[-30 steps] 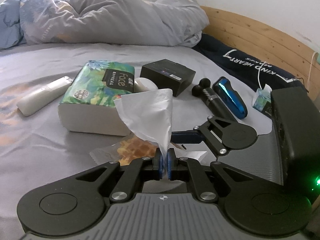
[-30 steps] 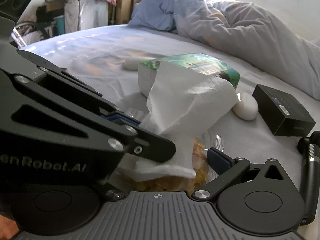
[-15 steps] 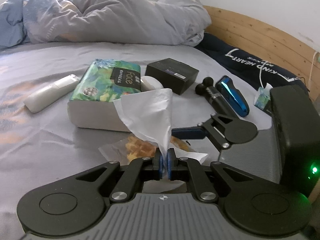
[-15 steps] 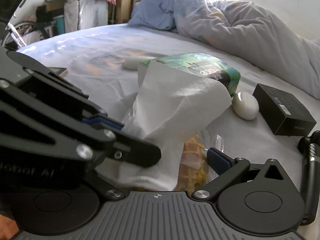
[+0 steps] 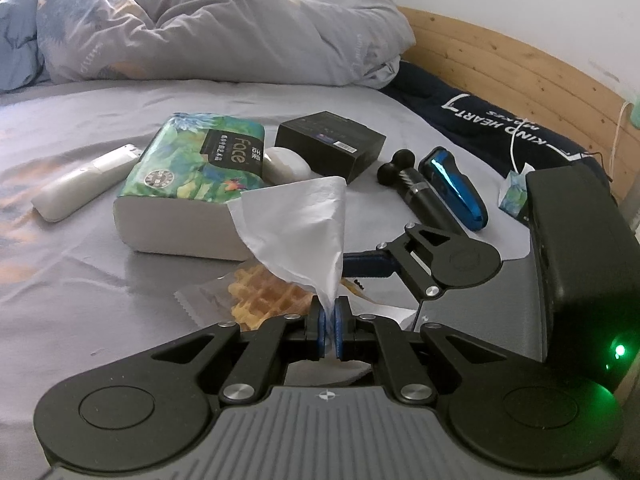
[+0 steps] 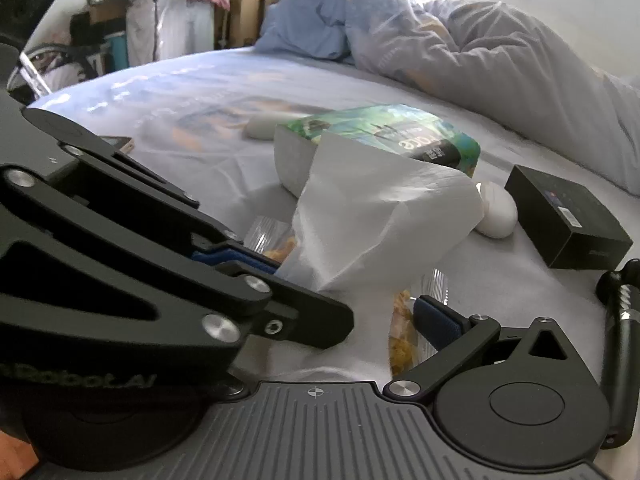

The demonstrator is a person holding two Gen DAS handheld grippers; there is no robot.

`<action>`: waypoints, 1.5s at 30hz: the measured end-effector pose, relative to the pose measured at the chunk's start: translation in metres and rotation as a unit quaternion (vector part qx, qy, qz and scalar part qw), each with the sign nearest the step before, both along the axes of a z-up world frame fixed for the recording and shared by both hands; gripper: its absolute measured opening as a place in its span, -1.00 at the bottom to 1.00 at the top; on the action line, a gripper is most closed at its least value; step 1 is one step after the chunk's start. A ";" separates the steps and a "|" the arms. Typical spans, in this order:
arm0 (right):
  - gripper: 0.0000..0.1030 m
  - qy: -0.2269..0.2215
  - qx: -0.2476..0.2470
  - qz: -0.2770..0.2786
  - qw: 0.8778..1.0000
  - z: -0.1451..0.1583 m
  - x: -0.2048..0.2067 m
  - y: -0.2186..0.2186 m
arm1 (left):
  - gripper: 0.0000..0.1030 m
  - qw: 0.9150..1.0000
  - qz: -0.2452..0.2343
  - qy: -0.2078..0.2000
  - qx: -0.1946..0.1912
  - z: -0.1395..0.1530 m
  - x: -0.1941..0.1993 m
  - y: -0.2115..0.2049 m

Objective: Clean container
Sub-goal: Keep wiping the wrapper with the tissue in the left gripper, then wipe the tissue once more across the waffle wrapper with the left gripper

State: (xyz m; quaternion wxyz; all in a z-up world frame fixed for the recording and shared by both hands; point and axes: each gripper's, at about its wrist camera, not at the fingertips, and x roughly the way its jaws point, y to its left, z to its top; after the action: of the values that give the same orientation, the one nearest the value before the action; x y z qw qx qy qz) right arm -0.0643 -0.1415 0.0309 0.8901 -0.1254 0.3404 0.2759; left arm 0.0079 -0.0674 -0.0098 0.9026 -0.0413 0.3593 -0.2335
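2 grippers crowd near the bed's [image 5: 80,280] edge; the left gripper [image 5: 330,326] pinches a tissue [image 5: 296,232]; the right gripper's [image 6: 348,316] fingers, apparently wide, flank the clear waffle container [image 5: 256,300]; thin tissue may tear when wiping.

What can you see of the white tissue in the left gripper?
The white tissue is one thin, soft, creased paper sheet. Its bottom is bunched and pinched between the shut blue pads of the left gripper; from there it fans upward, standing upright and crumpled. It hangs over the clear waffle packet, in front of the green tissue pack.
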 end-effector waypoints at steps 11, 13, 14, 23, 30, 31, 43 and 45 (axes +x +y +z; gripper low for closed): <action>1.00 0.001 -0.001 0.000 1.000 0.000 0.000 0.001 | -0.83 1.000 0.018 -0.004 -0.004 0.001 0.006 0.002; 1.00 0.001 -0.001 0.001 1.000 -0.001 0.001 0.000 | -0.83 1.000 0.020 -0.004 -0.003 0.001 0.006 0.004; 1.00 0.001 0.000 0.001 1.000 0.000 0.000 0.000 | -0.83 1.000 0.023 -0.006 -0.002 0.001 0.005 0.006; 1.00 0.002 -0.001 0.002 1.000 0.000 0.002 0.000 | -0.83 1.000 0.022 -0.005 0.005 0.005 0.000 0.015; 1.00 0.002 -0.002 0.001 1.000 0.000 0.003 0.001 | -0.83 1.000 0.005 -0.002 0.005 0.004 -0.005 0.011; 1.00 0.002 -0.002 0.001 1.000 0.000 0.003 0.001 | -0.83 1.000 0.004 -0.002 0.005 0.003 -0.005 0.011; 1.00 0.002 -0.002 0.000 1.000 0.000 0.003 0.002 | -0.83 1.000 -0.003 0.003 0.001 0.003 -0.002 0.004; 1.00 0.002 -0.002 0.000 1.000 0.000 0.003 0.002 | -0.82 1.000 -0.001 0.003 0.001 0.002 -0.001 0.002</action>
State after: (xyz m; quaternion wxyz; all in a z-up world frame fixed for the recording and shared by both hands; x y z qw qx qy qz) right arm -0.0617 -0.1396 0.0308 0.8891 -0.1264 0.3427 0.2758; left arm 0.0072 -0.0651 -0.0075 0.9013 -0.0409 0.3620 -0.2345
